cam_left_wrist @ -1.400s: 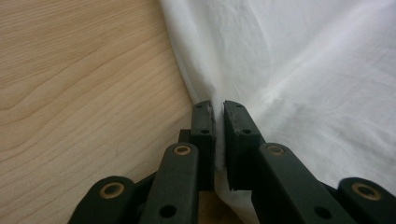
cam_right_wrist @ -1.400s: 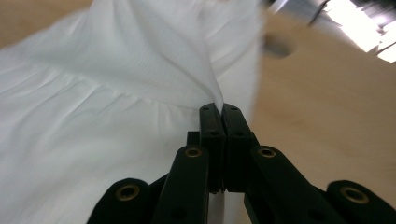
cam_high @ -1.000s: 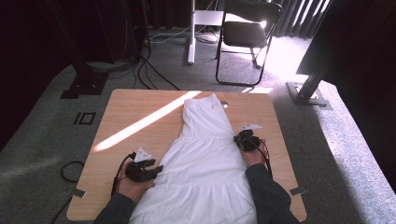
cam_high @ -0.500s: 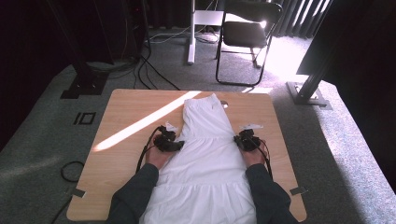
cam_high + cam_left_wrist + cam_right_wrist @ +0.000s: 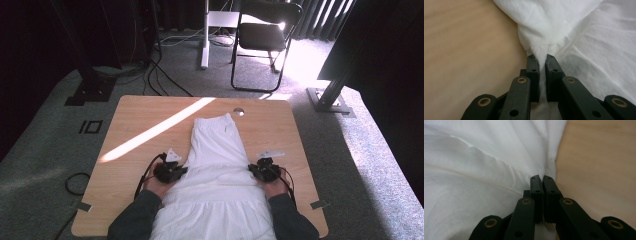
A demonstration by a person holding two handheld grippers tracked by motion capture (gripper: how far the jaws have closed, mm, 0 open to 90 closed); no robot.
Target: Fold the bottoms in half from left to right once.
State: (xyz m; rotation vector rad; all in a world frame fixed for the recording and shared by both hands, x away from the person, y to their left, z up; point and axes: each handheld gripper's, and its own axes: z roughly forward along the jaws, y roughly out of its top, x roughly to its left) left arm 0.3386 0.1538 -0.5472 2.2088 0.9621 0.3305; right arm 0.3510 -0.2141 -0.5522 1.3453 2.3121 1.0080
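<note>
Right at the near edge of the wooden table (image 5: 125,145), two dark sleeves come in, and the hem of a white dress (image 5: 220,170) spills off the table between them. Each hand holds a black gripper at the garment's sides, about level with each other. The left gripper (image 5: 172,172) sits against the dress's left edge, and in the left gripper view its jaws are clenched on a pinch of the white cloth (image 5: 564,37), the fabric gathered into a small bunch between the pads (image 5: 534,67) with bare wood to the left of it. The right gripper (image 5: 262,170) rests at the opposite edge; in the right gripper view its jaws are pressed close together on the border of the dress (image 5: 486,170), where the cloth meets the wood, with soft creases running away over the fabric. A cable (image 5: 145,175) loops from the left gripper across the tabletop. Beyond the hands, the dress lies flat and narrows toward its top end near the table's far side, just short of a small round hole (image 5: 238,111) in the board. A slanting stripe of sunlight (image 5: 155,130) crosses the wood left of the dress. Farther off, on the grey carpet, stands a black folding chair (image 5: 265,40) beside a white stand (image 5: 205,35), with cables trailing over the floor.
</note>
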